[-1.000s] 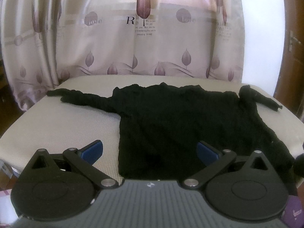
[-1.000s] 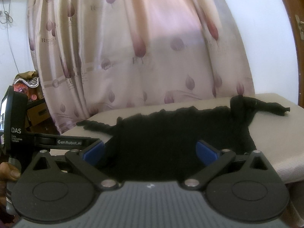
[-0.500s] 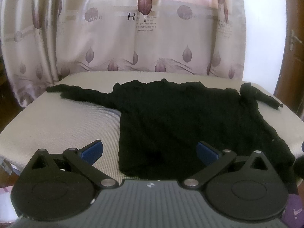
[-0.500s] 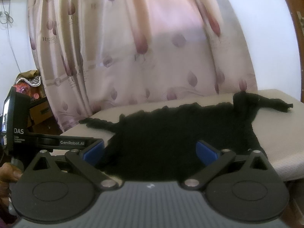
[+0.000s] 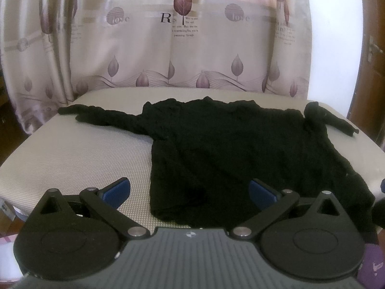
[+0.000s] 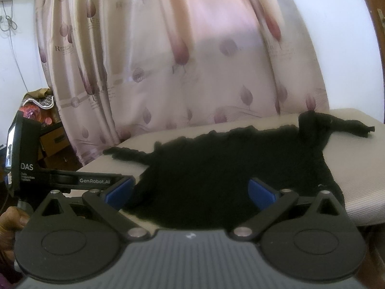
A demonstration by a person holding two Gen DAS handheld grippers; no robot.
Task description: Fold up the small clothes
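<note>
A small black knit sweater [image 5: 231,149] lies spread flat on a beige padded table [image 5: 79,154], hem toward me. One sleeve [image 5: 101,115] stretches out to the left; the other sleeve [image 5: 329,120] is bunched at the far right. My left gripper [image 5: 189,190] hovers open over the hem's near left corner, nothing between its blue pads. In the right wrist view the same sweater [image 6: 228,166] fills the middle, and my right gripper [image 6: 191,190] stands open above its near edge. The left gripper's body [image 6: 65,178] shows at the left of that view.
A pink curtain with leaf prints [image 5: 182,43] hangs close behind the table. A brown wooden door [image 5: 370,77] stands at the right. A hand [image 6: 12,226] grips the left tool. Cluttered shelves [image 6: 41,120] sit at the far left.
Both grippers have risen and tilted slightly downward, so the sweater sits lower and fuller in each view. Both stay open; the sweater has not moved.
</note>
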